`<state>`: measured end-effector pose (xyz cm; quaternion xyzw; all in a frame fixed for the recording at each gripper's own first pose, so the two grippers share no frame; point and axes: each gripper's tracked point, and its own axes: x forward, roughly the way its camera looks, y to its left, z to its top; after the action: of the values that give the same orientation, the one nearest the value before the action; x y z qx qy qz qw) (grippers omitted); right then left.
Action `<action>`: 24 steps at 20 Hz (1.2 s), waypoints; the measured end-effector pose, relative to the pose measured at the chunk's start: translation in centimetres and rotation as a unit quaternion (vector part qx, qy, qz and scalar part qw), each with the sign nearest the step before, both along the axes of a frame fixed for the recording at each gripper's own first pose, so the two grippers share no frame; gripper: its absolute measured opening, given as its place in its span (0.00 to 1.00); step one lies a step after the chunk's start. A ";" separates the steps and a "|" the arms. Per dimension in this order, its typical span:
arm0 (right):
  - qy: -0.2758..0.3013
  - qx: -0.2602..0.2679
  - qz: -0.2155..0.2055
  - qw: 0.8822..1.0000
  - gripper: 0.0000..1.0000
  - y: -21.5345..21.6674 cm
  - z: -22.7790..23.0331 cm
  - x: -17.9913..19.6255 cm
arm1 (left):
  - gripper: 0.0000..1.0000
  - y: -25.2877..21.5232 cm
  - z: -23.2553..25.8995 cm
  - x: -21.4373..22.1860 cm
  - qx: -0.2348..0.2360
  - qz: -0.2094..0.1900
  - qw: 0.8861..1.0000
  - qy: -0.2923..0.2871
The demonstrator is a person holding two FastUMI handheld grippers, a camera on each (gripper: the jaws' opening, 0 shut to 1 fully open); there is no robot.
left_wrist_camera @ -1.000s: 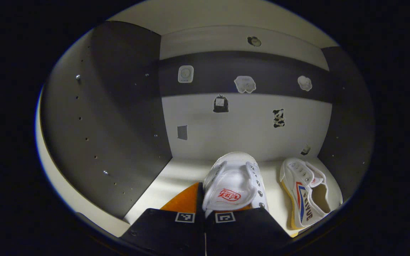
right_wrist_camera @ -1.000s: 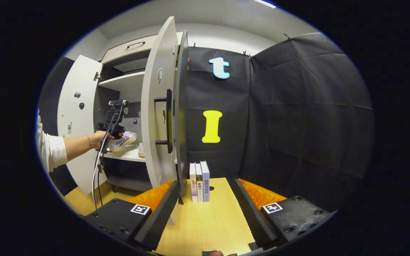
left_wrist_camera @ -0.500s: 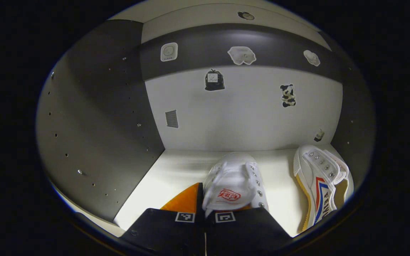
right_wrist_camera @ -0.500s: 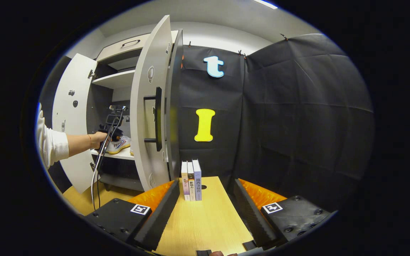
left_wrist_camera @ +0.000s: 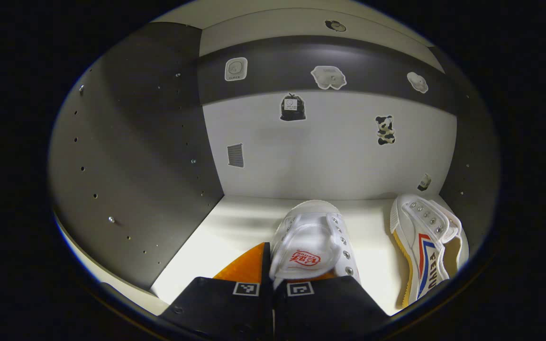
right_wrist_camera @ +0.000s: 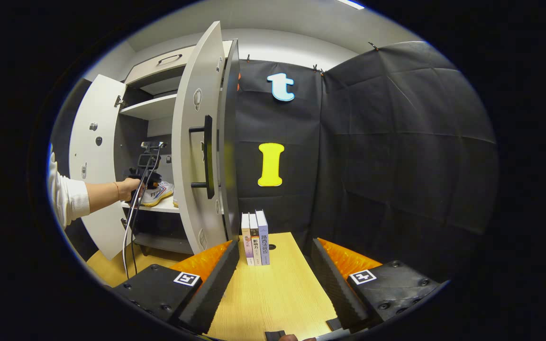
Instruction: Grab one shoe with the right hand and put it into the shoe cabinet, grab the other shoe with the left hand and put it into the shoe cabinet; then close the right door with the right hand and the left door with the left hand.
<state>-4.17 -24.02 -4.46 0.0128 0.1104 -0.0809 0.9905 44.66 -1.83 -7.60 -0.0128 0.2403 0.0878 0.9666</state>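
Note:
In the left gripper view I look into the shoe cabinet. My left gripper (left_wrist_camera: 271,271) is shut on the back of a white shoe with a red logo (left_wrist_camera: 312,241), low over the pale shelf (left_wrist_camera: 225,227). The other white shoe (left_wrist_camera: 424,241), striped red and blue, lies on its side at the shelf's right end. In the right gripper view my right gripper (right_wrist_camera: 273,279) stands open with nothing between its fingers, over the wooden table (right_wrist_camera: 273,293). Far left there, a hand (right_wrist_camera: 128,186) holds the left gripper (right_wrist_camera: 147,163) inside the cabinet beside a shoe (right_wrist_camera: 160,193).
The cabinet's right door (right_wrist_camera: 196,142) stands open edge-on with a black bar handle (right_wrist_camera: 206,156); the left door (right_wrist_camera: 94,161) is swung wide. Three books (right_wrist_camera: 255,237) stand on the table by the door's foot. A cable (right_wrist_camera: 131,227) hangs from the left gripper. Dark side walls (left_wrist_camera: 135,156) bound the shelf.
The left gripper went deeper into the cabinet with the shoe, which now sits lower over the shelf. The right gripper drifted slightly, so the door stands a little further left.

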 end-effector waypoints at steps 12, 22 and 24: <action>0.001 0.002 -0.006 1.000 0.98 0.1 -0.1 -0.8 | 0.46 -0.6 2.0 0.4 0.049 -0.023 0.998 -0.020; -0.014 0.014 0.015 1.000 0.98 1.9 1.3 0.5 | 0.94 -1.8 9.8 -6.5 -0.048 -0.068 0.987 -0.140; -0.022 0.021 0.020 0.999 0.98 2.3 2.0 1.1 | 0.94 -2.9 12.1 -9.1 -0.061 -0.086 0.980 -0.167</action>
<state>-3.03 -21.75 -2.48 0.0331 0.0908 -0.0588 0.9936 35.54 -4.74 4.51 -0.0653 0.0806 -0.0142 0.9945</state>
